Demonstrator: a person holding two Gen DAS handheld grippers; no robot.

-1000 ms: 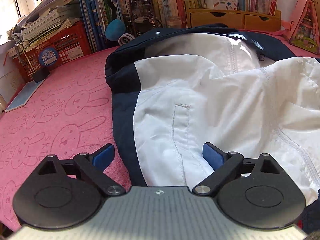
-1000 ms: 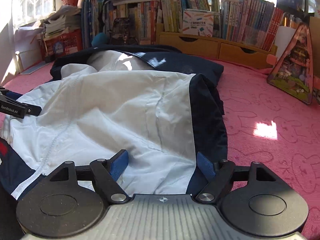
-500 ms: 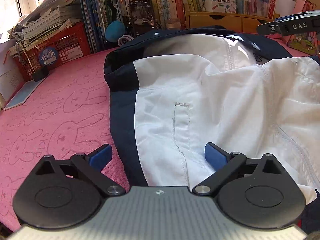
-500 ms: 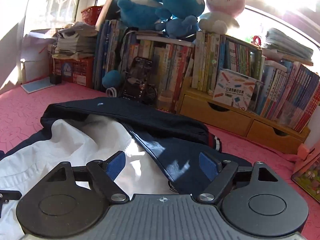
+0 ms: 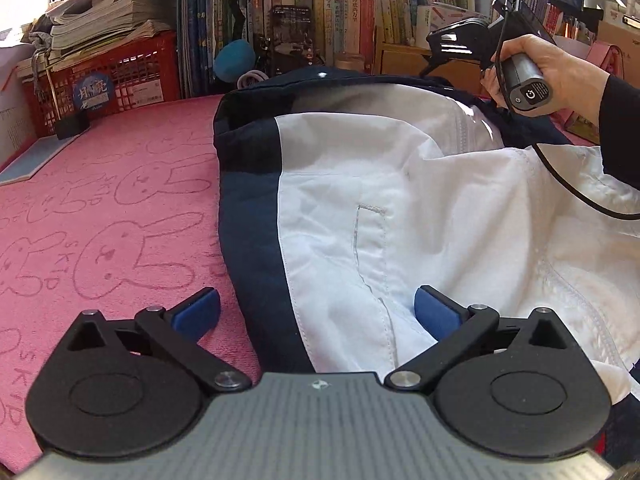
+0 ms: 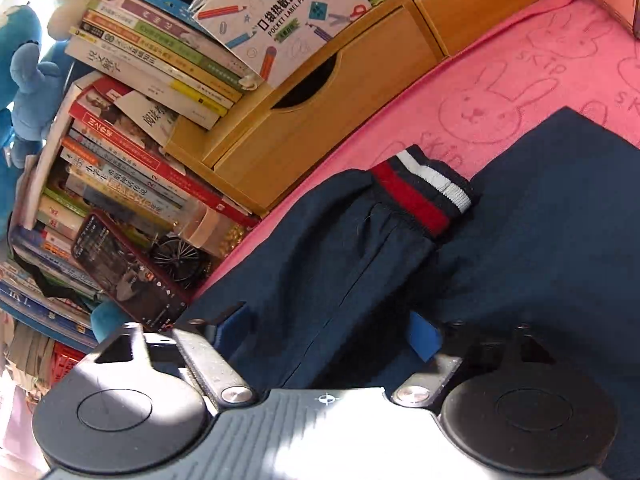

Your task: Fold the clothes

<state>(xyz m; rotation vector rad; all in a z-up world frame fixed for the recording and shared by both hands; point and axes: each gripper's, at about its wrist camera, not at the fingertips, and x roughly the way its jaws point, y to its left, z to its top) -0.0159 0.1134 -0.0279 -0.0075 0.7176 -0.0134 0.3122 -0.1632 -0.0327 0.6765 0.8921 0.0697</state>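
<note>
A white jacket with navy trim (image 5: pixel 400 200) lies spread on the pink rabbit-print cloth (image 5: pixel 100 200). My left gripper (image 5: pixel 316 312) hangs open over its near left edge, one pad above the cloth and one above the white panel. At the far right of the left wrist view, a person's hand (image 5: pixel 560 64) holds my right gripper at the jacket's far side. In the right wrist view, the right gripper (image 6: pixel 330 334) is rolled sideways, its jaws closing with the navy sleeve (image 6: pixel 340 248) between them. The sleeve's red-and-white cuff (image 6: pixel 424 192) lies just ahead.
Books (image 5: pixel 300 12) line the back, with a red crate of papers (image 5: pixel 120 76) at the left. Wooden drawers (image 6: pixel 320 120), a propped phone (image 6: pixel 124 276) and blue plush toys (image 6: pixel 28 72) stand close behind the sleeve. A black cable (image 5: pixel 568 184) trails over the jacket.
The right gripper swept from the jacket's near right edge to its far side, rolled over, and its jaws narrowed around the sleeve. The left gripper stayed put and opened slightly wider.
</note>
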